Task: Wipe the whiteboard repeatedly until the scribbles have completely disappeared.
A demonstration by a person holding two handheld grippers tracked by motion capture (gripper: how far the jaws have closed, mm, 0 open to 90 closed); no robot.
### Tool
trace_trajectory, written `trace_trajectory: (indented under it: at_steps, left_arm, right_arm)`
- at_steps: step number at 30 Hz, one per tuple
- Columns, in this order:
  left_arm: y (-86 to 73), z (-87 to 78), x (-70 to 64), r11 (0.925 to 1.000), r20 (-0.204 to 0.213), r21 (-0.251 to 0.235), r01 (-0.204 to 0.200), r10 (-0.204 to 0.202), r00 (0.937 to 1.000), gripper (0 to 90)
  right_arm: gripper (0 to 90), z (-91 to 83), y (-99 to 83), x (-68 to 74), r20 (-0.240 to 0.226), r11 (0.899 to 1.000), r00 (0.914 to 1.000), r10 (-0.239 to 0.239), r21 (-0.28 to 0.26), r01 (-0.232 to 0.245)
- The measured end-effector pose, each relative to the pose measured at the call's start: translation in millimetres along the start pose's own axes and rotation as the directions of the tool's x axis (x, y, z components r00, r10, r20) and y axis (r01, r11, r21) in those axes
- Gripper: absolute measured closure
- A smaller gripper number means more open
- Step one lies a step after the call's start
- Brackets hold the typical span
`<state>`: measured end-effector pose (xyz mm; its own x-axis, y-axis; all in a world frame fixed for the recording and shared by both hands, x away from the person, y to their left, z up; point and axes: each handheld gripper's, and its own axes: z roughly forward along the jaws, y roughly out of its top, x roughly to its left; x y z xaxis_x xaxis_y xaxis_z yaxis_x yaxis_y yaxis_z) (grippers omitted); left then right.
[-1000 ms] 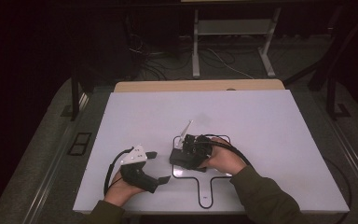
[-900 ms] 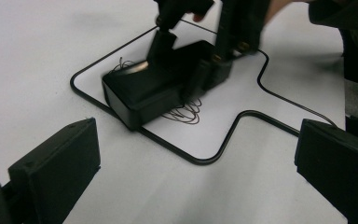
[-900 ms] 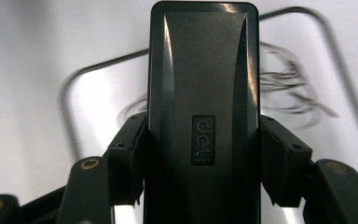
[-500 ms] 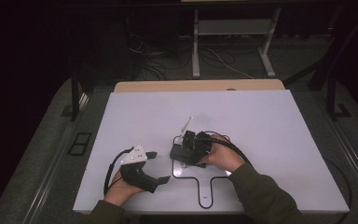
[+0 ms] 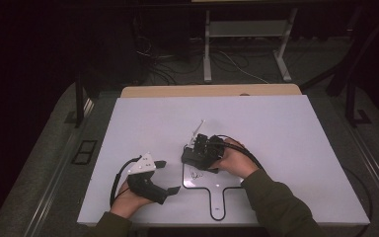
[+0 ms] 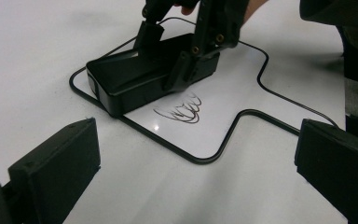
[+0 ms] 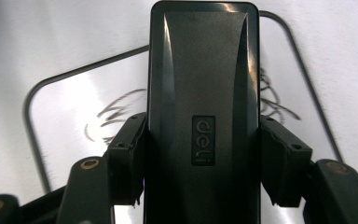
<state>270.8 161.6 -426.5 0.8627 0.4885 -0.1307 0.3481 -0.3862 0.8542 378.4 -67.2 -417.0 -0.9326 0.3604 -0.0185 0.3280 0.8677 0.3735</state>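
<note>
1. Gripping one black eraser [image 7: 204,116], the right gripper [image 7: 200,163] has its two jaws closed on the eraser's long sides; "deli" is readable on the top, right between the jaws.
2. Eraser's near end is cut off at the bottom edge of the right gripper view; its underside is hidden, so contact with the board can't be confirmed there.
3. Left gripper view shows the eraser [image 6: 140,77] lying flat on the small whiteboard [image 6: 223,121], well ahead of the left jaws, with the right gripper [image 6: 186,51] clamped on it and cut off at the top.
4. One scribble [image 6: 179,109] sits just beside the eraser, partly covered by it; in the right gripper view, ink marks [image 7: 116,116] poke out on both sides of the jaws.
5. Left gripper [image 5: 167,177] has its jaws wide apart and empty, resting on the white table [image 5: 286,128], both jaws cropped in its own view.
6. High view: right hand [image 5: 234,160] covers much of the right gripper; the thin white object [image 5: 196,131] beyond it is too small to identify.
7. Count: two grippers, one eraser, one whiteboard, one scribble.
</note>
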Motion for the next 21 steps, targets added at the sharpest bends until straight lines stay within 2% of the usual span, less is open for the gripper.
trace_trajectory:
  at_steps: [3, 8, 12, 15, 19, 21]
  left_arm:
    - [-0.1, 0.1, 0.1, 1.0000, 0.000, -0.001, 0.001, -0.001, 1.0000, 0.0]
    - [-0.1, 0.9, -0.5, 1.0000, 0.001, -0.003, 0.000, 0.000, 1.0000, 0.0]
    - [0.4, 0.8, -1.0, 1.0000, 0.001, 0.000, 0.000, 0.000, 1.0000, 0.0]
    - [0.4, 1.0, -1.3, 1.0000, 0.002, 0.001, -0.002, 0.002, 1.0000, 0.0]
    - [0.3, 1.0, -0.7, 1.0000, 0.002, 0.002, -0.004, 0.004, 1.0000, 0.0]
    - [-0.1, 0.9, -0.2, 1.0000, 0.001, 0.000, -0.002, 0.002, 1.0000, 0.0]
  right_arm:
    - [38.7, -0.2, -0.4, 3.6, 0.001, 1.000, 1.0000, -0.004, 0.003, 0.004]
    - [38.7, -0.8, -0.8, 26.9, -0.039, 0.999, 0.9980, -0.050, -0.002, 0.050]
    - [38.7, -1.8, 0.2, 41.6, -0.044, 0.996, 0.9946, -0.094, 0.005, 0.094]
    - [38.7, -0.6, 1.8, 35.8, -0.035, 0.997, 0.9964, -0.078, -0.001, 0.078]
    - [38.7, 1.6, 7.5, 20.8, -0.009, 0.999, 0.9990, -0.044, 0.008, 0.044]
    - [38.7, 2.6, 9.7, 16.3, -0.016, 1.000, 0.9995, -0.027, 0.009, 0.027]
